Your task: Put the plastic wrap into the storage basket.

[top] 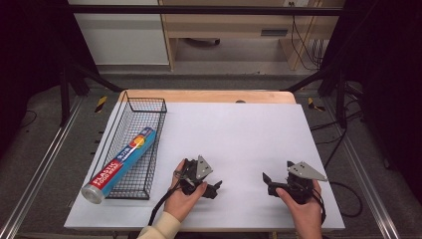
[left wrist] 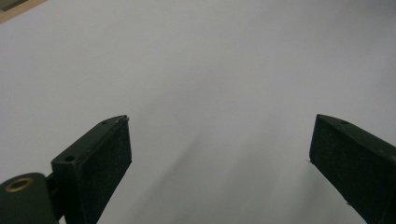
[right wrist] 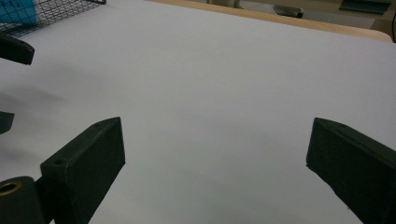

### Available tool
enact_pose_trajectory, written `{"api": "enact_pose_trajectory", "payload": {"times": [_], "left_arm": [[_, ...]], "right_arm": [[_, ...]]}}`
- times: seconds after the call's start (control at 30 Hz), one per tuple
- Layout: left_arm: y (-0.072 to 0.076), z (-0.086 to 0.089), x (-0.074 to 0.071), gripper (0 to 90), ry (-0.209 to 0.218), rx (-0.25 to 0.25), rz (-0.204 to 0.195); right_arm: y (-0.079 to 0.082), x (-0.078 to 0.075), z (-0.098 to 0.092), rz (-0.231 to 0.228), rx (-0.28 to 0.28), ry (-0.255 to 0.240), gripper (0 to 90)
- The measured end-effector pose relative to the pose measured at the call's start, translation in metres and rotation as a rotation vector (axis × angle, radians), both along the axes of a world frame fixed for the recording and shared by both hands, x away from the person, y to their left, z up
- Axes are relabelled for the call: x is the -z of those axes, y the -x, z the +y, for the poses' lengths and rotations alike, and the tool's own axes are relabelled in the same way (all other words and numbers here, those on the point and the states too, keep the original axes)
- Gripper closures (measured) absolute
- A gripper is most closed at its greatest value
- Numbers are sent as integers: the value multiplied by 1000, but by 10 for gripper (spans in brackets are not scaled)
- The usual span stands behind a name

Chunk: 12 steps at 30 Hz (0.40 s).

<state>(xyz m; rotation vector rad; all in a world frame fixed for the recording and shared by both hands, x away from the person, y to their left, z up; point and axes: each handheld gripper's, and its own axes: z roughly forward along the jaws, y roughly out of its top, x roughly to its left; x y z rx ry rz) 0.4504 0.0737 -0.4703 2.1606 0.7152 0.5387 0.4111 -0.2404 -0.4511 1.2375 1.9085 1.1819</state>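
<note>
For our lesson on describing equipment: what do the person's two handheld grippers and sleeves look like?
Both the left gripper and the right gripper are black, each with two flat, blocky jaws and a grey three-cornered plate on top. A black cable trails from each. A cream sleeve covers the left forearm.

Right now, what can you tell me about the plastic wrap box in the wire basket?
The plastic wrap box is a long, narrow carton, blue with a red band lettered "PLASTIC FOOD WRAP" in white and an orange-yellow patch toward its far end. Its near end looks grey and rounded. It lies lengthwise and slanted in the black wire basket at the table's left side, its near end sticking out past the basket's front rim. Only the basket touches it; both grippers are well clear of it.
</note>
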Motion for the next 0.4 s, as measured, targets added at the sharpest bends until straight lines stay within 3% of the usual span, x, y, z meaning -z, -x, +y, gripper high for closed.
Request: {"api": "enact_pose_trajectory", "payload": {"times": [0.17,0.4], "left_arm": [[2,8,5,57,23,-21,-22],[3,13,7,57,33,-29,-20]], "right_arm": [[0,1,1,10,-7,-1,44],[-1,3,1,26,-10,-18,43]]}}
